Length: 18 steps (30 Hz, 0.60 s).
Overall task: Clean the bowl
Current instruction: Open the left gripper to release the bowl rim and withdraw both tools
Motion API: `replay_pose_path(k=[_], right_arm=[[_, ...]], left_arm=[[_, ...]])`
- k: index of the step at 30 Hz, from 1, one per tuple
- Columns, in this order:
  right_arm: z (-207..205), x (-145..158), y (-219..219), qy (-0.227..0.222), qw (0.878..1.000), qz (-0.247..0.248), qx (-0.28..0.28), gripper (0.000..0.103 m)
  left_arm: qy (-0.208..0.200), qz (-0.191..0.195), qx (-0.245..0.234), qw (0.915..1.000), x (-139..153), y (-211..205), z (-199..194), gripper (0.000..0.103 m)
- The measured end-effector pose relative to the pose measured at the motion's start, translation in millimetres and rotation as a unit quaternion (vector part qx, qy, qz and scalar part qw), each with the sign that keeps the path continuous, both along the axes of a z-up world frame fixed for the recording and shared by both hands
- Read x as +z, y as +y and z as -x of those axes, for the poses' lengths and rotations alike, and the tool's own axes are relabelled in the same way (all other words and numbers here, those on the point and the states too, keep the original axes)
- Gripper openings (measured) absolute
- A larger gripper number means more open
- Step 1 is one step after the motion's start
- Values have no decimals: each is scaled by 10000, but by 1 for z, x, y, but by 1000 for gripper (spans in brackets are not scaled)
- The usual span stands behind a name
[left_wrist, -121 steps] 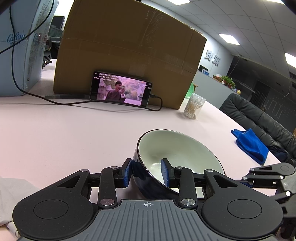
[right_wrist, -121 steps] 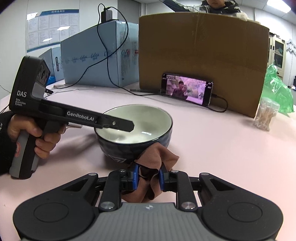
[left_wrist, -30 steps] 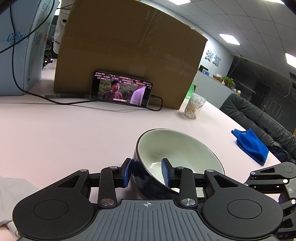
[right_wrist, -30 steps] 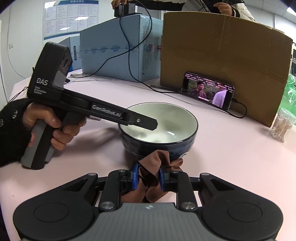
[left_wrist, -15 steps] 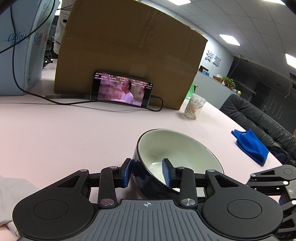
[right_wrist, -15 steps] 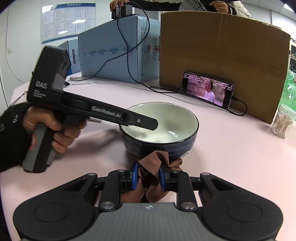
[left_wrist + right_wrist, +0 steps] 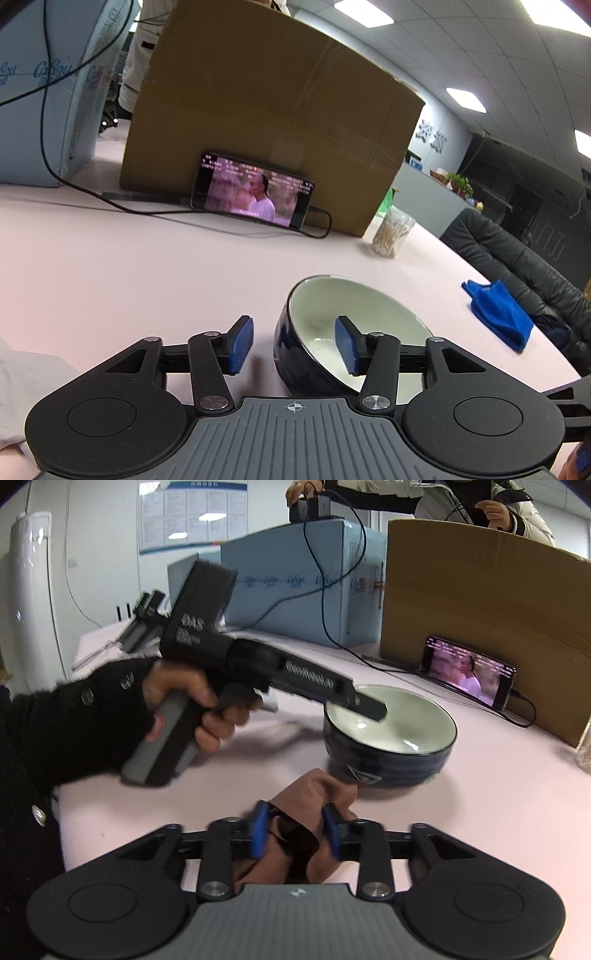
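Left wrist view shows the left tongs (image 7: 293, 345) standing wide apart, with the rim of the round ceramic bowl, dark blue outside and pale inside (image 7: 354, 325), between the two blue pads. One pad is outside the bowl wall with a clear gap, the other hangs over the pale inside; neither pad seems to press on the wall. The bowl stands upright on the pale pink desk (image 7: 110, 277), not far from its near edge.

Right wrist view shows the right tongs (image 7: 295, 834) partly closed on a crumpled brown cloth (image 7: 314, 794), which bulges out between the pads just in front of the bowl's outer wall. The grip looks loose, because the pads are rather far apart and the cloth is only bunched.

I judge these risks. With nothing clamping the rim, any push of the cloth against the bowl can make it slide on the smooth desk or tip over. The loosely held cloth may slip out under rubbing force. If the left tongs close off-centre or move sideways, the inner pad can knock the rim and rock the bowl. The picture of the left hand (image 7: 192, 709) is blurred, so its exact pose is uncertain.
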State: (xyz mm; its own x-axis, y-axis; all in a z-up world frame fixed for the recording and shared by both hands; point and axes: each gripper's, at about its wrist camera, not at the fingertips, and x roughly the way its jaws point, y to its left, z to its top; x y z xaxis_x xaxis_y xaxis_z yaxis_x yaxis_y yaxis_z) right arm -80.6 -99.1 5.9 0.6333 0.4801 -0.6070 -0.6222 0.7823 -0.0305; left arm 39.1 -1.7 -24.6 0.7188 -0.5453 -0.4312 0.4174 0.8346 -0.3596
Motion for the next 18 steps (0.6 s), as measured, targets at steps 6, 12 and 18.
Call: replay_pose_path(k=[6, 12, 18], right_arm=[[22, 9, -9, -391, 9992, 46, 31, 73], [31, 18, -17, -948, 9953, -215, -15, 83], [22, 23, -26, -1630, 9837, -599, -460, 95]], left_arm=[[-107, 106, 91, 9998, 3, 3, 2, 76], [-322, 115, 140, 9993, 8, 4, 4, 85], [-623, 230, 407, 9970, 16, 14, 6, 99]])
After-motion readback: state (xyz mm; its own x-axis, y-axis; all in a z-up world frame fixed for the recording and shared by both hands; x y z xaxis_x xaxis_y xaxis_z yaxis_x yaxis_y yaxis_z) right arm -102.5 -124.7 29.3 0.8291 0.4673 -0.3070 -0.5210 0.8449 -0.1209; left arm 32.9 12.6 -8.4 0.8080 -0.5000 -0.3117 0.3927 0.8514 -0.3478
